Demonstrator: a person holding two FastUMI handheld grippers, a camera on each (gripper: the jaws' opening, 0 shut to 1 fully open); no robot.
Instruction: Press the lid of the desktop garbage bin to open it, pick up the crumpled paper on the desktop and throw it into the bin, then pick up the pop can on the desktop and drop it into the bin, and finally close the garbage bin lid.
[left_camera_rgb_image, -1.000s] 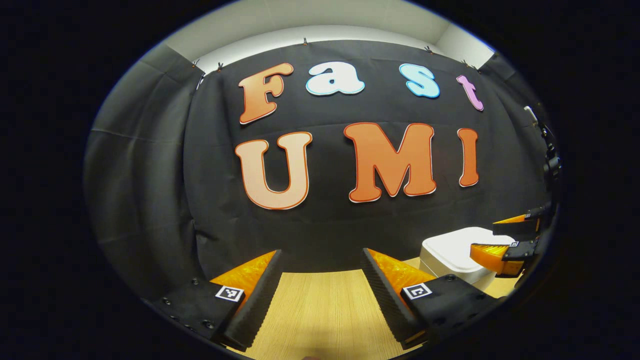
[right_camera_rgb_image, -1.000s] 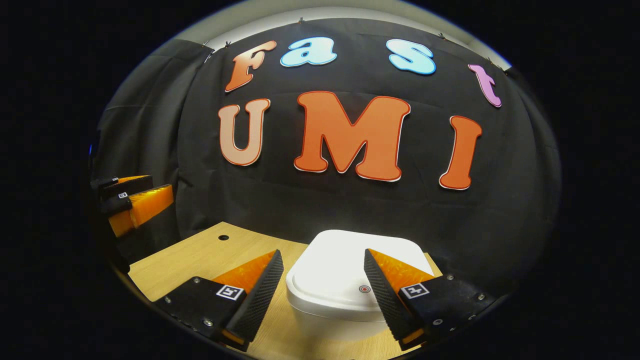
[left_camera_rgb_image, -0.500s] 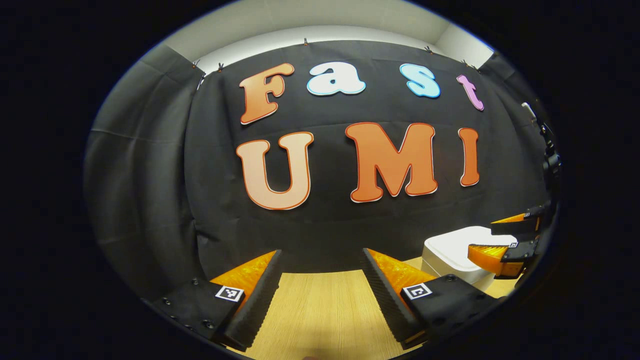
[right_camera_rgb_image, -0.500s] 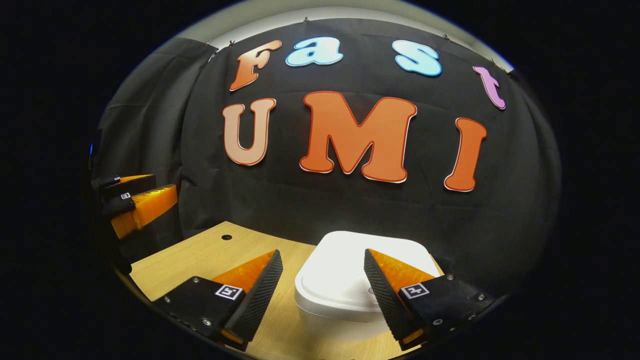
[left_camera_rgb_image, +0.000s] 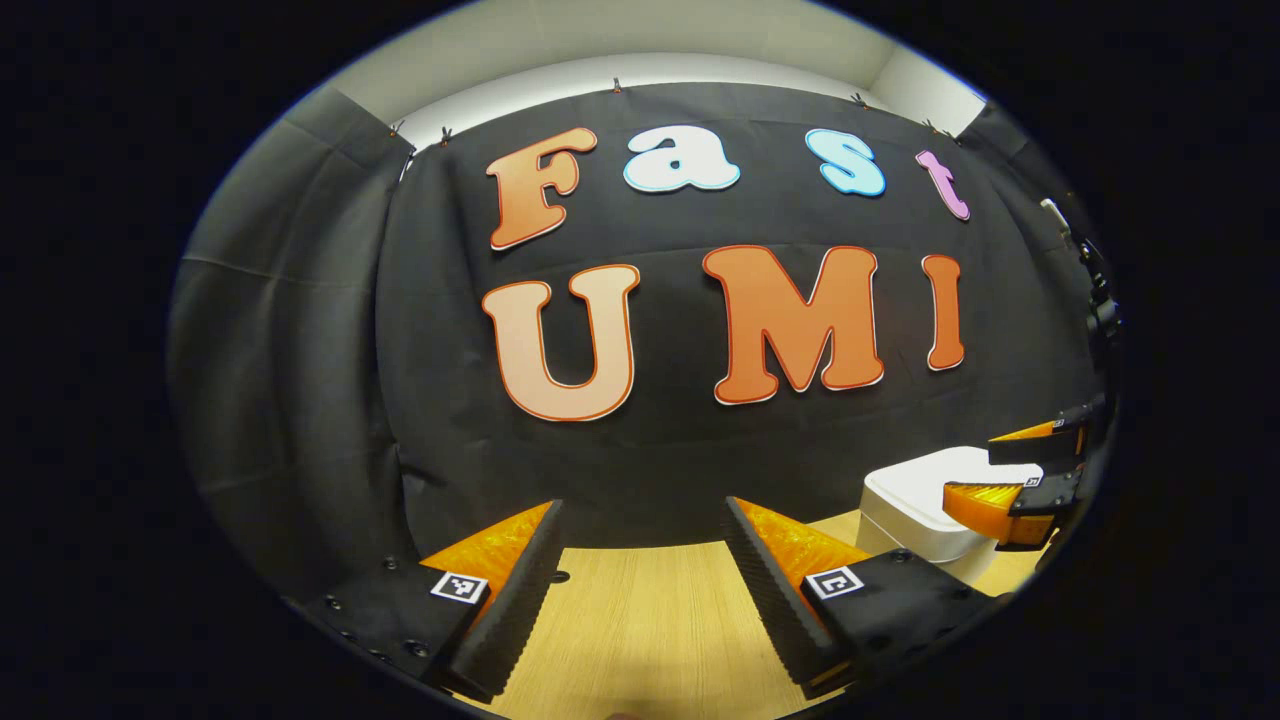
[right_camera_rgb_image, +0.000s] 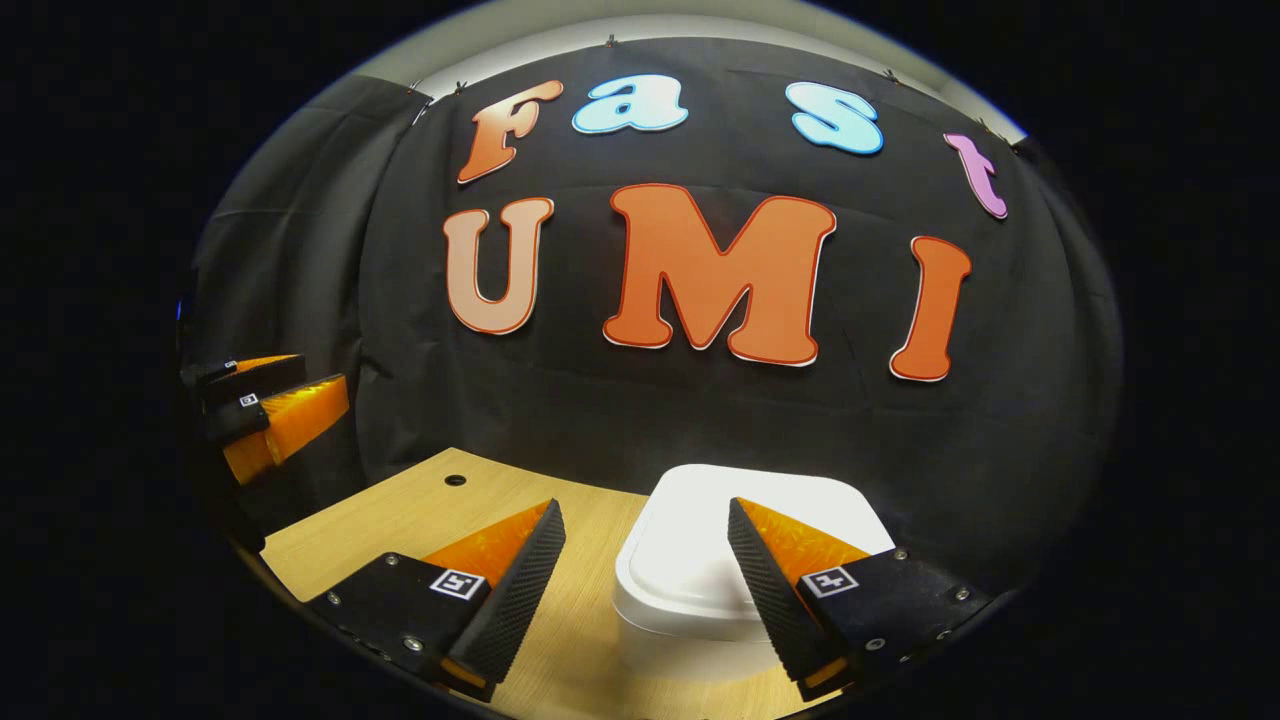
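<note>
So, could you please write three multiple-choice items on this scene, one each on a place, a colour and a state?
1. In the right gripper view, where is the bin relative to the right tool?
A. just ahead, partly behind its right finger
B. far left
C. gripped between the fingers

2. What colour is the bin lid?
A. black
B. white
C. red

3. What state is the lid in?
A. closed
B. wide open
C. removed

Answers: 1 A, the right finger overlaps its right side; 2 B, the lid is plainly white against the wood table; 3 A, it lies flat on the bin body.
</note>
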